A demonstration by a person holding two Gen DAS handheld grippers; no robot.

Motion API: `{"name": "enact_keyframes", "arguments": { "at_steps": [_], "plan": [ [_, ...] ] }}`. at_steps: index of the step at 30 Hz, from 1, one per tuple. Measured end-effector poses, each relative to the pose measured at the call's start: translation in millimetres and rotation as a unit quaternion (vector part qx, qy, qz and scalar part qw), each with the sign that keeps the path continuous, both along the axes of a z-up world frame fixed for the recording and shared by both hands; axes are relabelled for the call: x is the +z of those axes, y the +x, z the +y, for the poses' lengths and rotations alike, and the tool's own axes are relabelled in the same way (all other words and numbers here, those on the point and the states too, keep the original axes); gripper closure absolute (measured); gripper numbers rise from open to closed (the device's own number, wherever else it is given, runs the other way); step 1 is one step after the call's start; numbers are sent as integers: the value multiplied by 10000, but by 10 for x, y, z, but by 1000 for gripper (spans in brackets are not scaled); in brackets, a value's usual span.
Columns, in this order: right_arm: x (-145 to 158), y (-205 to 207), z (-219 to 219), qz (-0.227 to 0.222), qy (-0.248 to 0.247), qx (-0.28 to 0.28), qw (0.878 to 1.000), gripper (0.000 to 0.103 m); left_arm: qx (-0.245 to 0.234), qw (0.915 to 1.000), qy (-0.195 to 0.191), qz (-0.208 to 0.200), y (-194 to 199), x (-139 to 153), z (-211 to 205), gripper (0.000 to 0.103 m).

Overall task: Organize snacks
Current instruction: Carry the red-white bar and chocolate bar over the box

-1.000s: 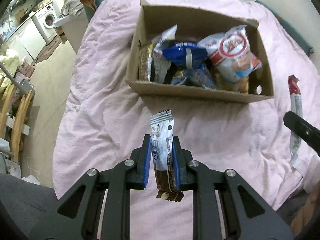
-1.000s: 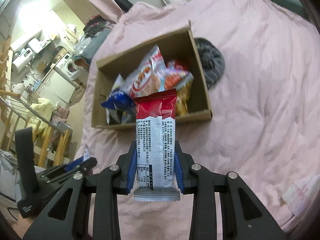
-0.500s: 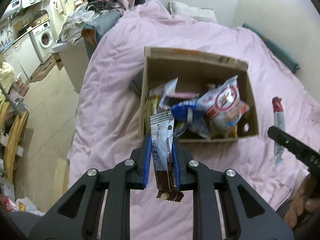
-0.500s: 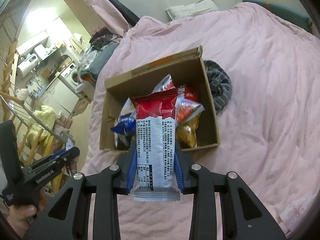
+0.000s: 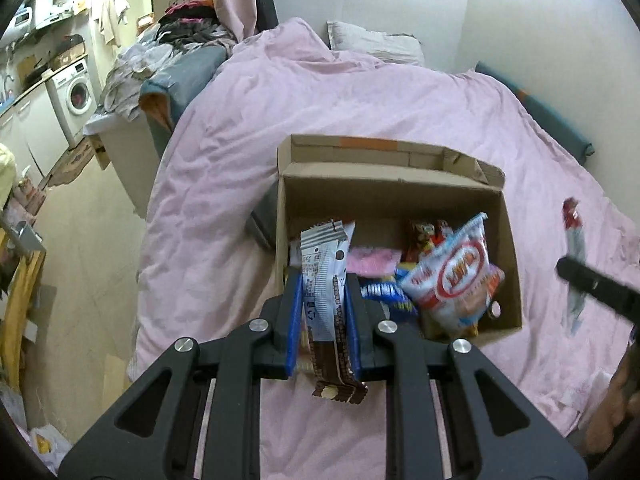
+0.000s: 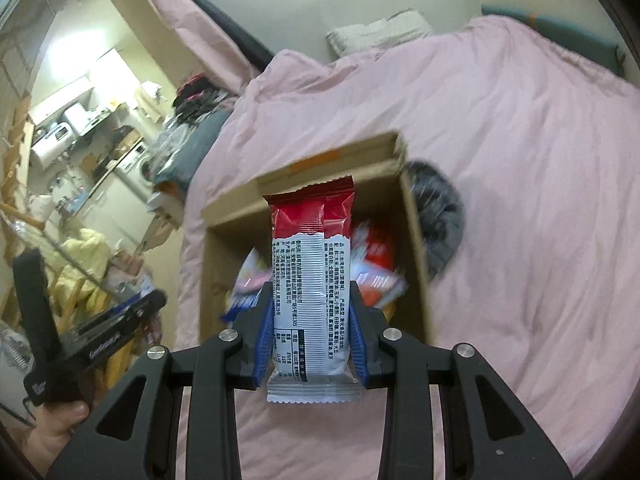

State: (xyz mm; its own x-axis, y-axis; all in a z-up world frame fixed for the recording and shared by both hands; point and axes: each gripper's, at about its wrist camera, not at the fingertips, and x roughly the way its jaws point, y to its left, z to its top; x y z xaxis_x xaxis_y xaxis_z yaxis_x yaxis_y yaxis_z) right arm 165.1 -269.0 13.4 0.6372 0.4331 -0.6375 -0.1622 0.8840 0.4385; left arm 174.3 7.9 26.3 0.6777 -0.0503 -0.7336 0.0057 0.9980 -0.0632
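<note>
Left tongs (image 5: 323, 320) clamped on light, crinkly silver-brown wrapped bar (image 5: 326, 300); right tongs (image 6: 312, 336) clamped mid-length on slippery red-white foil snack pack (image 6: 312, 276).

Dense Chinese print on the red-and-white snack packet (image 6: 312, 280), too small to read.

"What's under all this?"

"A big pink blanket (image 5: 360, 112) on my bed. It is full of wrinkles."

"And at the far end?"

"A pale pillow (image 5: 374, 46) lies by the wall. A dark green cushion (image 5: 556, 124) sits along the side."

"What's that grey lump?"

"A striped grey cloth (image 6: 438, 224), bunched up and touching a box."

"What's past the bed?"

"I see a white washing machine (image 5: 76, 96), and a pile of clothes (image 5: 160, 56) near it."
</note>
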Motion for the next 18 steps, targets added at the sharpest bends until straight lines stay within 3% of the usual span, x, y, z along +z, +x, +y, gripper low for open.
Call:
{"name": "enact_keyframes", "arguments": {
  "at_steps": [4,5,9,12,18],
  "plan": [
    [18,283,-203,-115,50,-249,9996,69,-101,9982,392,-454,178,-60,-23,87],
    [-7,327,-227,-135,60,-248,9996,69,-134,9982,343,-468,197,-115,-2,87],
    [-247,433,-211,62,-189,-291,9994,69,-208,9995,-219,-31,333,-258,18,87],
    [-392,525,-181,284,-232,-296,9989,69,-216,9998,30,3,378,-319,-61,86],
    [-547,668,-125,520,-387,-277,9975,68,-79,9995,-234,172,483,-355,-34,86]
  ]
}}
